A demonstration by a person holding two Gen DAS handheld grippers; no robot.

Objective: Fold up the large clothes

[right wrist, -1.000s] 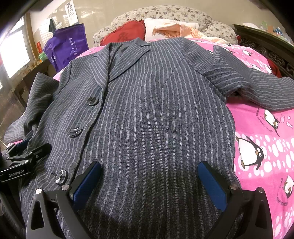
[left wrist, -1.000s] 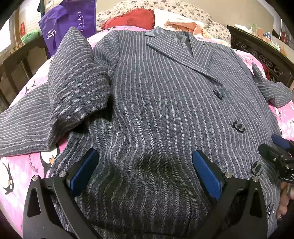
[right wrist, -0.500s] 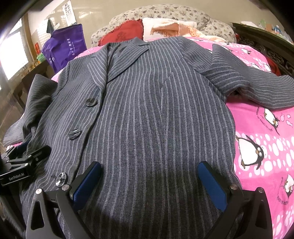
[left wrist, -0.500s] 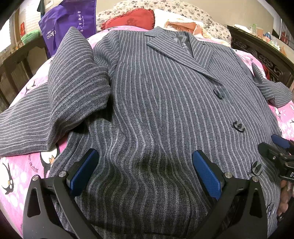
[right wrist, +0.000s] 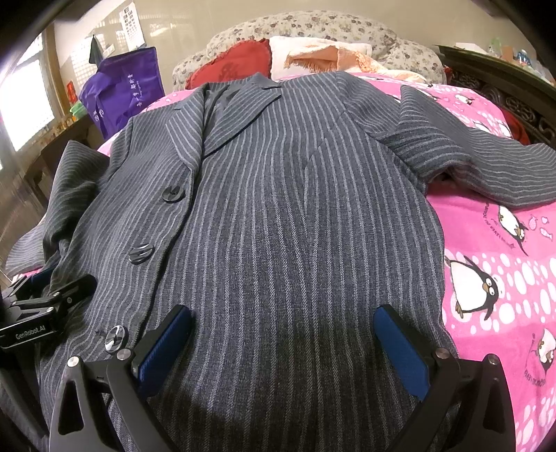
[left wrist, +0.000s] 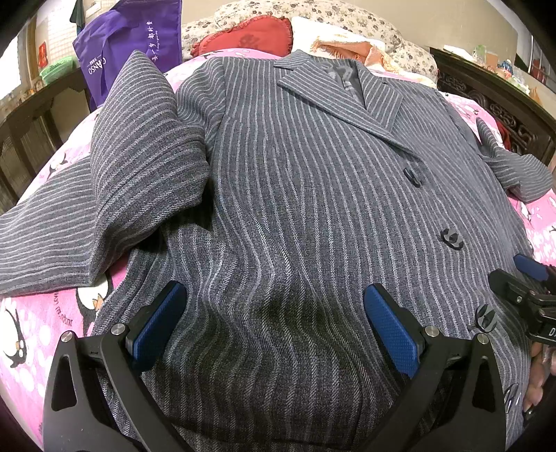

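left gripper (left wrist: 274,327) agape, right gripper (right wrist: 283,342) agape

Even indoor light, fisheye-warped edges

Bedroom with a made bed under warm indoor light

A pink penguin-print bedspread (right wrist: 493,250) covers the bed, with a red heart-shaped cushion (right wrist: 232,59) against the floral padded headboard (right wrist: 312,24); a purple fabric tote bag (left wrist: 135,45) stands beside a bright window (right wrist: 24,101).
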